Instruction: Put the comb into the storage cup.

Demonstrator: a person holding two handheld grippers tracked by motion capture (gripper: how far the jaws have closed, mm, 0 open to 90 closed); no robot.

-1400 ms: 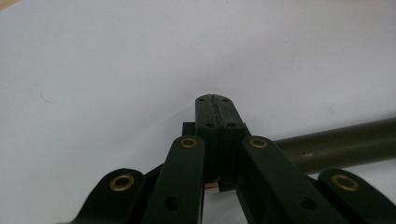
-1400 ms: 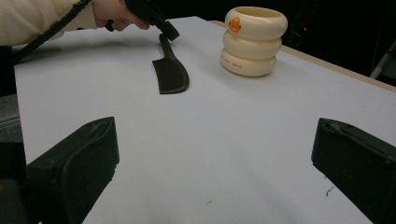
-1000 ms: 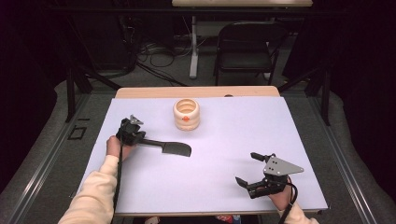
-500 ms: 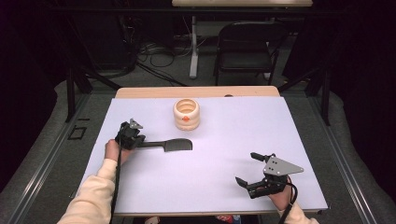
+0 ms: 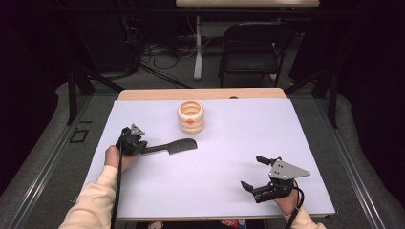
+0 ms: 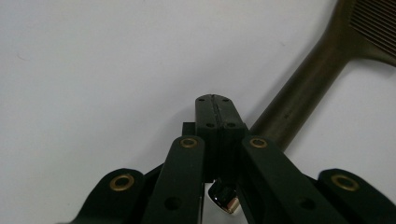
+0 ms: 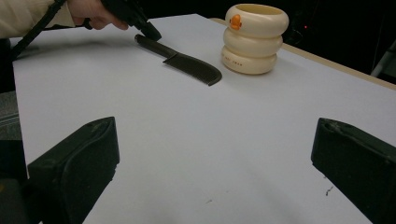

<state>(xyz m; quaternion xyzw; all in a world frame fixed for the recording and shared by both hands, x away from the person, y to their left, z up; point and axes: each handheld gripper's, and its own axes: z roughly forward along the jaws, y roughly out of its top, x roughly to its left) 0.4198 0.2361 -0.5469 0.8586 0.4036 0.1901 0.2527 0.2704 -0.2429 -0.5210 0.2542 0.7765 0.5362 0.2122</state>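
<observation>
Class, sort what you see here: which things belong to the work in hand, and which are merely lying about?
In the job:
- dark plastic comb with a long handle
- left claw, shut beside the comb's handle
- cream ribbed plastic cup with an orange mark

Lying about:
- right claw, open and idle
- white table
- black folding chair
</observation>
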